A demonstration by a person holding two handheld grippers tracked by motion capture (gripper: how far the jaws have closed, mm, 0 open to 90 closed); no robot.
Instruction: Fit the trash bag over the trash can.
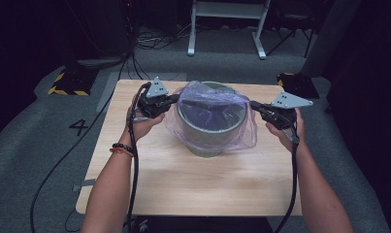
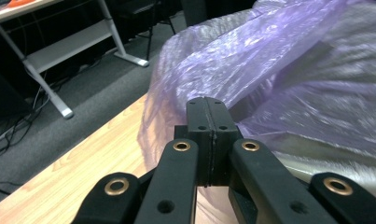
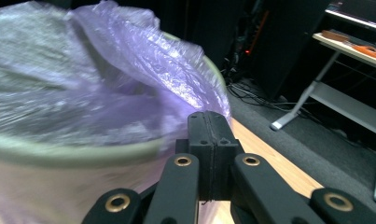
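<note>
Both tongs — left [image 1: 172, 98], right [image 1: 255, 105] — clenched on the purple bag [image 1: 212, 99]: draw its edges evenly outward and down over the bin [image 1: 210, 138] rim.

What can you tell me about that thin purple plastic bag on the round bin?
The thin, see-through purple plastic bag is crinkled and glossy. It is draped over the round grey-green bin on the light wooden table, stretched across the bin's open top and hanging down its outside walls in loose folds. The left gripper and the right gripper reach its edge from opposite sides, jaws closed; in the gripper views each seems to pinch the film, though the pinched film itself is hard to make out.
</note>
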